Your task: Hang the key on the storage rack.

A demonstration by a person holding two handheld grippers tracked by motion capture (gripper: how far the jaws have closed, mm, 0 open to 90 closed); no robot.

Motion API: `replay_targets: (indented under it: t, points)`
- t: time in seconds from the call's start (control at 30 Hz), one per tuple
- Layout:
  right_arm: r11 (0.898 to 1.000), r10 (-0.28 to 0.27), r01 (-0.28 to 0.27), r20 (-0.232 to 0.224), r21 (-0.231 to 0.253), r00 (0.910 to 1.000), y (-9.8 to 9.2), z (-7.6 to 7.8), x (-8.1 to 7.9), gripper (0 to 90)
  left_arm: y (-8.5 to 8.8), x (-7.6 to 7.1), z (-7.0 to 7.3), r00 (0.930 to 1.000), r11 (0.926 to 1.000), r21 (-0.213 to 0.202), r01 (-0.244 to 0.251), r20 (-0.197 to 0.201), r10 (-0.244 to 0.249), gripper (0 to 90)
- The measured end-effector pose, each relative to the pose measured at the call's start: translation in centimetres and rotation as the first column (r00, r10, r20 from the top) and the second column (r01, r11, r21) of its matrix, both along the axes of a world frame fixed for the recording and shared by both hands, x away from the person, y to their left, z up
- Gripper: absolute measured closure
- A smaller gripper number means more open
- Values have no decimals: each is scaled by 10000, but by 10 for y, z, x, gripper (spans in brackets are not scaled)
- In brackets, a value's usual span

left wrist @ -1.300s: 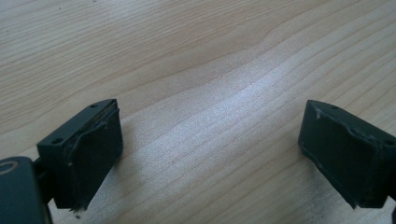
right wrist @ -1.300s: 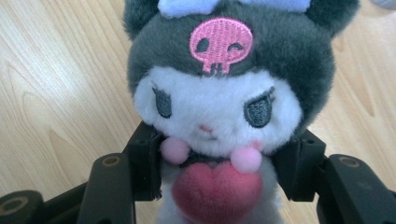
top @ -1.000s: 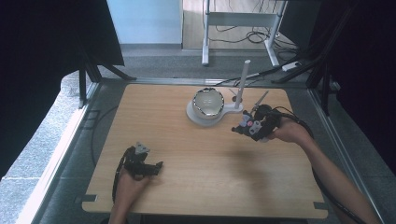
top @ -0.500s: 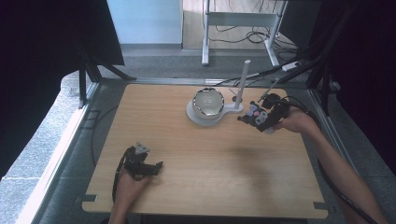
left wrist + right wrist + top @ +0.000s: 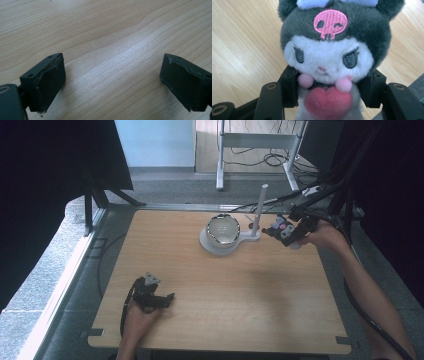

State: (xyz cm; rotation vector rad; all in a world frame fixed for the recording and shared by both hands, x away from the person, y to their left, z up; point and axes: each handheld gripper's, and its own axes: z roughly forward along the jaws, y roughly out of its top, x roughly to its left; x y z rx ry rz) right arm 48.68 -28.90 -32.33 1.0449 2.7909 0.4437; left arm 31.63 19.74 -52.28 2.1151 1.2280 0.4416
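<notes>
Right gripper (image 5: 280,231): clamped on plush toy (image 5: 329,57), 3 o'clock of white stand (image 5: 227,245) | Left gripper (image 5: 159,300): jaws apart, nothing between, resting on table (image 5: 250,300), 7 o'clock.

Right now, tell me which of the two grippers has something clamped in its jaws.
The right gripper: its jaws press on a grey-and-white plush toy with a pink heart. The left gripper stands open over bare wooden table.

The light wooden table (image 5: 225,310) is viewed from above, facing forward and down. Its grain (image 5: 120,50) is seen close up, obliquely, from the left gripper camera. The same tabletop (image 5: 242,50) is shared behind the right gripper camera's close view.
</notes>
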Motion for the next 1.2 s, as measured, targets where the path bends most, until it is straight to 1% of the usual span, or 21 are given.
replay_targets:
  t: [0.17,0.4,0.53,0.63,0.7,0.73,0.9,1.2]
  points:
    - [9998,-207,208,141,-28,9997,-4,9,9,423,0,0,0,10000,10000,-8,2,-12,-2,63]
    - [9974,-715,714,385,22,9967,-10,20,22,424,0,0,0,10000,10000,-7,6,-8,-6,63]
    - [9967,-808,807,533,45,9953,-11,25,27,424,0,0,0,10000,10000,-4,10,-22,-10,63]
    - [9957,-925,921,716,87,9931,-11,32,34,424,0,0,0,10000,10000,-3,9,-23,-9,63]
    - [9951,-987,980,730,140,9924,-11,33,35,424,0,0,0,10000,10000,-1,11,-21,-11,63]
    - [9942,-1068,1054,787,226,9912,-12,36,38,424,0,0,0,10000,10000,-3,10,-21,-10,63]
    - [9928,-1189,1168,920,273,9886,-12,39,47,424,0,0,0,10000,10000,-2,11,-21,-11,63]
    - [9901,-1401,1381,1034,265,9847,-10,40,61,423,0,0,0,10000,10000,-3,11,-20,-11,63]
